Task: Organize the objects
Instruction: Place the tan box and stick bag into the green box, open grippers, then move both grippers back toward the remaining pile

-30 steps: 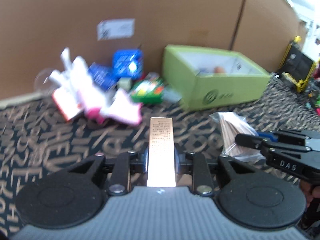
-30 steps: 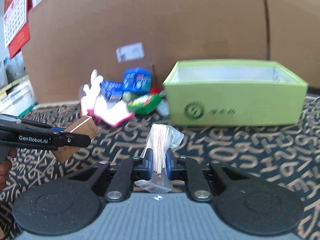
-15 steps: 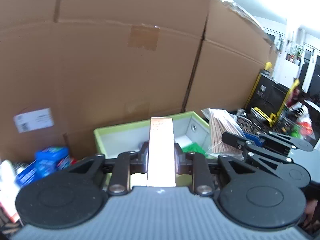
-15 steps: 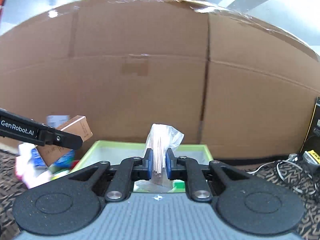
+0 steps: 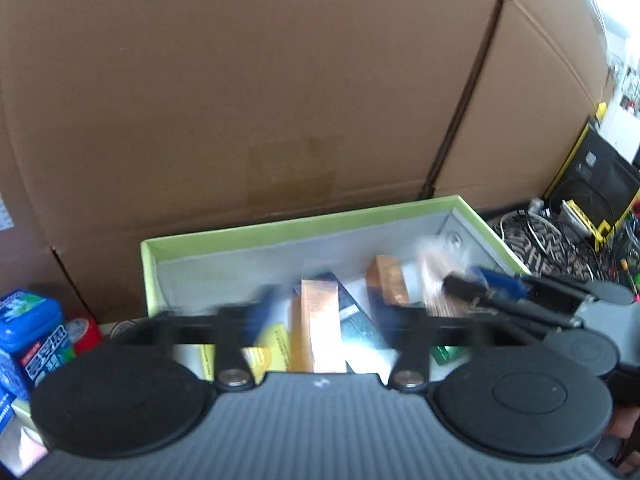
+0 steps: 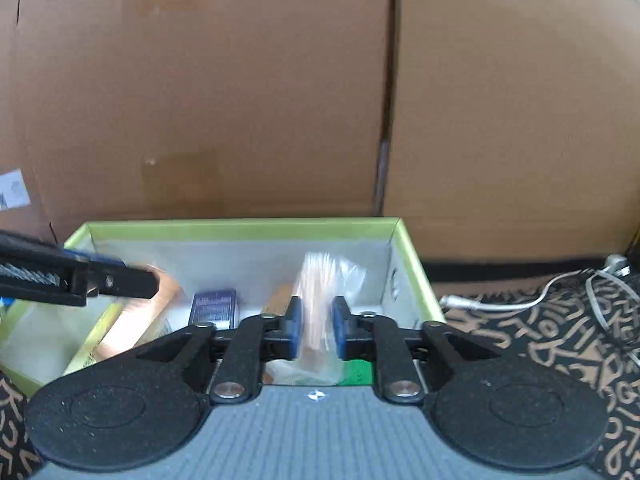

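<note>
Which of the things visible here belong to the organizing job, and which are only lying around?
Job in hand: green box, copper carton, bag of sticks.
Lying about: white cable, cardboard wall, patterned cloth.

Cardboard wall, patterned cloth, white cable.

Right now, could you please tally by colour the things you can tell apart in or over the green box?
Copper cartons: 2
Clear bag of sticks: 1
Purple pack: 1
Yellow pack: 1
Green packet: 1
Total: 6
</note>
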A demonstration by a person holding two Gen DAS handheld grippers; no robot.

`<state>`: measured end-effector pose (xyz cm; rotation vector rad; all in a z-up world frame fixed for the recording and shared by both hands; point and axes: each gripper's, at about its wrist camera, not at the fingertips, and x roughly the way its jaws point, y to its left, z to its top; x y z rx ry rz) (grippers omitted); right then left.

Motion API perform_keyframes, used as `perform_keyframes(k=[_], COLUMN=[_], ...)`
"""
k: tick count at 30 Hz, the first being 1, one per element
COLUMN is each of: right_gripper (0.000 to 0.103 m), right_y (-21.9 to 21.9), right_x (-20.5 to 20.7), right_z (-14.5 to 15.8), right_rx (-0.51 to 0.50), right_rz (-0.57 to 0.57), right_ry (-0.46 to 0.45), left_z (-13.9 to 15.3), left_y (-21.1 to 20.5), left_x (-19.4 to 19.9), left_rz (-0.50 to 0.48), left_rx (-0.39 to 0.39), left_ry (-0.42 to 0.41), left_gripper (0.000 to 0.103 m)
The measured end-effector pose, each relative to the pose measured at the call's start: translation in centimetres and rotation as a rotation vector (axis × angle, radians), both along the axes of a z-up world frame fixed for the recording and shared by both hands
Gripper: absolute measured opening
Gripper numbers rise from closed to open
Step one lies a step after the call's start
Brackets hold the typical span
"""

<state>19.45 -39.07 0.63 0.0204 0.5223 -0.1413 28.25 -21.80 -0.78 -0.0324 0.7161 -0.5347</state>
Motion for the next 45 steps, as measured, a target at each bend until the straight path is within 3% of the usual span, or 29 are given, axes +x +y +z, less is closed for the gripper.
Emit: perform_keyframes(k=[1,2,4,10,14,19,26,32,38,41,43,45], right_gripper=[0.053,0.059,0.073,0.084,0.085,0.088,0.098,0.098,0.097,0.089,0.077,0.076], right_y=[0.6,0.8,0.8,2.6,5.2,8.7,13.8,18.1,21.8,23.4,24.4,25.1], right_x=[-0.5,-1.1,-2.0,-5.8,-8.8,-12.0,-15.2,-15.0,-14.0,-12.8,-11.8,-10.6], right_z=[-0.1,-0.1,0.4,2.5,3.2,2.4,0.1,-2.1,-1.9,-1.4,-1.3,-1.4], right_rx=[-0.014,-0.030,-0.044,-0.019,-0.007,0.039,0.047,0.126,0.083,0.046,0.030,0.019], right_rz=[0.001,0.012,0.025,0.050,0.108,0.184,0.309,0.422,0.467,0.465,0.462,0.458], right_ry=[-0.014,-0.042,-0.102,-0.195,-0.250,-0.258,-0.248,-0.170,-0.143,-0.135,-0.122,-0.113], left_z=[0.0,0.3,0.9,2.5,2.3,1.1,-0.6,-2.2,-1.3,0.1,1.1,1.9], left_y=[0.4,0.9,1.7,3.8,5.5,9.0,18.7,24.1,27.4,28.0,28.2,28.3], left_x=[-0.4,-0.8,-1.5,-4.5,-7.9,-12.3,-15.6,-18.0,-18.4,-17.8,-17.0,-15.9], left_rz=[0.029,0.051,0.069,0.054,0.059,0.141,0.319,0.408,0.424,0.396,0.375,0.332], left_rx=[-0.024,-0.043,-0.065,-0.111,-0.088,-0.062,-0.073,-0.029,-0.082,-0.091,-0.091,-0.106], left_ry=[-0.027,-0.060,-0.108,-0.145,-0.149,-0.131,-0.045,-0.014,-0.038,-0.097,-0.134,-0.163], left_gripper=[0.094,0.100,0.103,0.103,0.103,0.103,0.103,0.103,0.103,0.103,0.103,0.103])
